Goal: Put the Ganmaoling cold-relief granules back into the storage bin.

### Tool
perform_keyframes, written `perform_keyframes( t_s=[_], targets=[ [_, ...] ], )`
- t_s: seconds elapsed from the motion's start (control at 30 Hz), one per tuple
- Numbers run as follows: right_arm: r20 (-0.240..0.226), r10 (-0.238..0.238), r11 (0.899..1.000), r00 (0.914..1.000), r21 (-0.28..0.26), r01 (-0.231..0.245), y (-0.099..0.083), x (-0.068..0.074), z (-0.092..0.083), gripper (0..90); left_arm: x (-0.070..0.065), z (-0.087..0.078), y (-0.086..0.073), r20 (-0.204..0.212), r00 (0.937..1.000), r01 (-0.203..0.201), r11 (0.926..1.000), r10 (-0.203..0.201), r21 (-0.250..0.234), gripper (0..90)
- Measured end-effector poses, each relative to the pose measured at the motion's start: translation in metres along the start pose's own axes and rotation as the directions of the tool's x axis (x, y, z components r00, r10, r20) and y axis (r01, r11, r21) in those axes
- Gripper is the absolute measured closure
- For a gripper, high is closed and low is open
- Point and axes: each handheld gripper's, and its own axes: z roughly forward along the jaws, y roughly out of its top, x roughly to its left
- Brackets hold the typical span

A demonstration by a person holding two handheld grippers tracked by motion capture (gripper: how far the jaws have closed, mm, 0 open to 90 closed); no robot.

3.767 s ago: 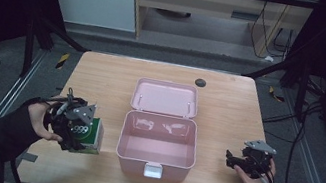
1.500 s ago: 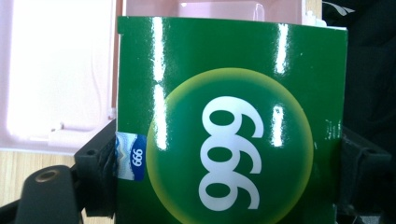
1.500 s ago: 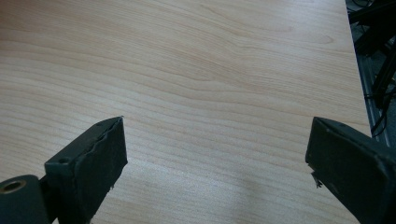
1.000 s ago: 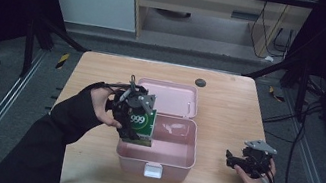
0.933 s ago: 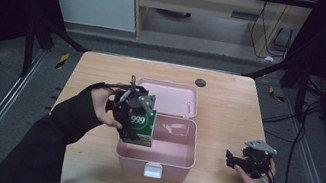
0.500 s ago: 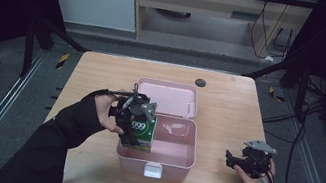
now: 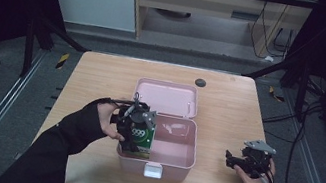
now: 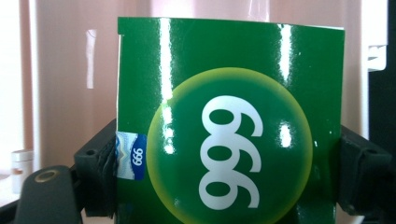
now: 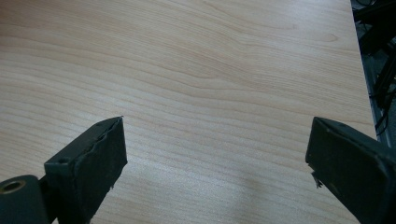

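Green box (image 7: 141, 137) marked 999, one of its kind, sits pinched in the left tool (image 7: 133, 128) at the left end inside the single open pink case (image 7: 174, 160). The right tool (image 7: 240, 161) hangs spread over bare worktop (image 7: 102, 81).

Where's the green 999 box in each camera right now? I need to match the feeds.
High view: green 999 box at the left inside edge of the open pink case, clamped by the left gripper.
Left gripper view: box fills the centre between both jaws.
Right gripper view: not in it; wooden table there.
Shared landmark: the pink case wall.
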Motion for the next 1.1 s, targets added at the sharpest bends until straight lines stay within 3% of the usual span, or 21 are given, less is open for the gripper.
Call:
perform_keyframes(
  t_s=[0.6, 0.7, 0.73, 0.93, 1.1],
  targets=[
    [0.0, 0.001, 1.0, 1.0, -0.001, -0.001, 0.0, 0.0, 0.0, 5.1, 0.0, 0.017, -0.01, 0.006, 0.9993, 0.036, 0.9994, -0.036, 0.0, 12.3],
    [-0.001, 0.001, 1.0, 1.0, -0.001, -0.001, 0.0, 0.0, 0.0, 5.1, 0.0, 0.016, -0.012, 0.011, 0.9989, 0.045, 0.9987, -0.045, -0.021, 10.1],
    [0.001, -0.003, 1.0, 1.0, -0.001, 0.003, 0.0, 0.0, 0.0, 5.1, -0.001, 0.011, -0.013, 0.01, 0.9989, 0.046, 0.9978, -0.045, -0.049, 10.4],
    [0.0, 0.001, 1.0, 1.0, -0.001, -0.001, 0.0, 0.0, 0.0, 5.0, -0.004, -0.005, -0.013, -0.02, 0.9992, 0.033, 0.9978, -0.035, -0.058, 11.5],
    [0.0, 0.003, 1.0, 1.0, -0.003, -0.003, 0.0, 0.0, -0.001, 5.0, -0.011, -0.032, -0.014, -0.058, 0.9977, 0.028, 0.9935, -0.035, -0.11, 14.4]
  ],
)
